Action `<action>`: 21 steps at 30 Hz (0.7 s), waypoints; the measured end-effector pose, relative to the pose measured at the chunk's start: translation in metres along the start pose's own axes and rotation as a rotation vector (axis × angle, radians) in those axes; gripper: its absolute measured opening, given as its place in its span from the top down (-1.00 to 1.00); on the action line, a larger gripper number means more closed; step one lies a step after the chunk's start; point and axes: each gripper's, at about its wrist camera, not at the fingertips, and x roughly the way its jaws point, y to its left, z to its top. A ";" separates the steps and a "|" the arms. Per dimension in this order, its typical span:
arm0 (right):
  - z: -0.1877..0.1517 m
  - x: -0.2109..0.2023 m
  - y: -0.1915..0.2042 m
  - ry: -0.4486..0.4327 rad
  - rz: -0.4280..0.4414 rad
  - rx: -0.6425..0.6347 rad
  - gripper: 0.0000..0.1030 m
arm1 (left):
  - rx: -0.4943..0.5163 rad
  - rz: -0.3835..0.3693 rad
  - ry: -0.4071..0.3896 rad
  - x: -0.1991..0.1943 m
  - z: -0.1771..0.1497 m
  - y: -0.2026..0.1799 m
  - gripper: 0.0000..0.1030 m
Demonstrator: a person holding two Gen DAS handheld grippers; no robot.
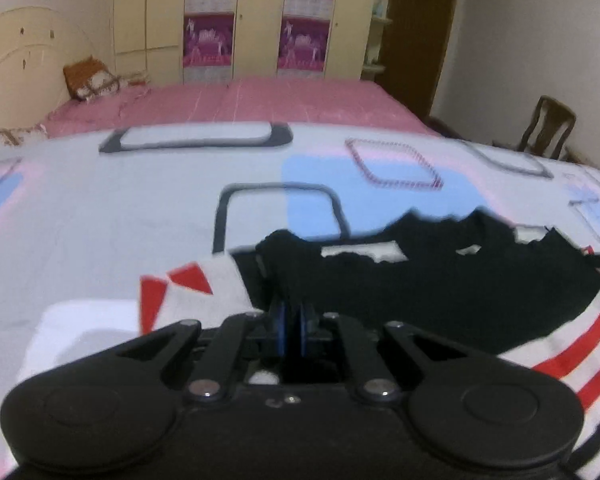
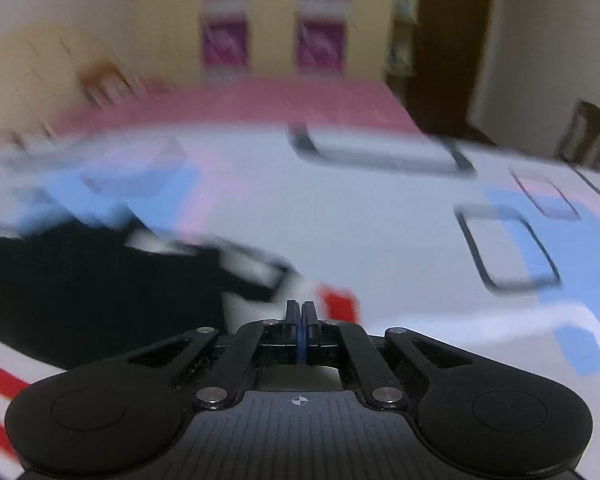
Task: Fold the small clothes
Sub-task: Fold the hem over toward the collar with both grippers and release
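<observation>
Left tool: we see our left tool point(image 1: 291, 312) with its jaws drawn together on a bunched black fold of the shirt point(image 1: 440, 292), which rises in a ridge straight ahead of the blue pads point(image 1: 281, 330).
Right tool: our right tool point(image 2: 302, 308) is clenched, its two fingers point(image 2: 292, 312) pressed flat against each other; we see no cloth between them.
Shirt: a small black garment with white and red stripes along its lower edge, lying on the bed cover point(image 1: 100, 220). In the left view it spreads from the tool toward the right edge; in the right view it lies to the left of the tool, its near corner just beside the fingertips.
Red and white part: a white flap with red patches point(image 1: 180, 284) lies just left of the pinched fold in the left view.
Bed cover: white with pale blue and pink patches and dark rounded rectangles; it lies over a pink sheet point(image 1: 240, 104) that shows farther back.
Pillow: a brown and white pillow point(image 1: 90, 80) rests at the far left of the pink sheet, near the headboard point(image 1: 24, 48).
Background: a cream wardrobe point(image 1: 256, 20) with magenta panels stands behind the bed, and a wooden chair point(image 1: 546, 128) sits at the right.
Sharpness: our right view is heavily blurred, so we cannot tell finer detail of the shirt there.
</observation>
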 end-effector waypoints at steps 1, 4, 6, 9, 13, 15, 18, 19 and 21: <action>-0.004 0.002 -0.005 -0.015 0.014 0.028 1.00 | 0.013 0.012 0.000 0.000 0.001 -0.003 0.88; -0.004 -0.006 -0.007 -0.040 0.007 0.043 1.00 | 0.050 0.015 0.007 -0.001 0.002 -0.007 0.79; -0.003 -0.023 -0.010 -0.112 0.006 0.088 0.86 | 0.025 -0.005 0.005 -0.007 0.001 -0.001 0.40; -0.002 -0.045 0.004 -0.193 0.054 0.078 -0.63 | -0.005 0.012 -0.079 -0.029 0.002 -0.007 -0.30; 0.007 -0.047 0.053 -0.134 0.253 -0.051 0.23 | 0.082 -0.122 -0.103 -0.043 0.005 -0.051 -0.13; 0.007 -0.040 0.081 -0.084 0.298 -0.112 0.28 | 0.146 -0.181 -0.062 -0.037 0.002 -0.077 -0.13; 0.000 -0.028 0.116 -0.032 0.367 -0.198 0.28 | 0.209 -0.202 0.000 -0.019 -0.007 -0.104 -0.35; -0.005 -0.023 0.125 -0.020 0.367 -0.239 0.28 | 0.214 -0.190 0.016 -0.013 -0.009 -0.105 -0.50; -0.009 -0.019 0.121 -0.029 0.325 -0.269 0.28 | 0.221 -0.146 0.011 -0.008 -0.012 -0.095 -0.49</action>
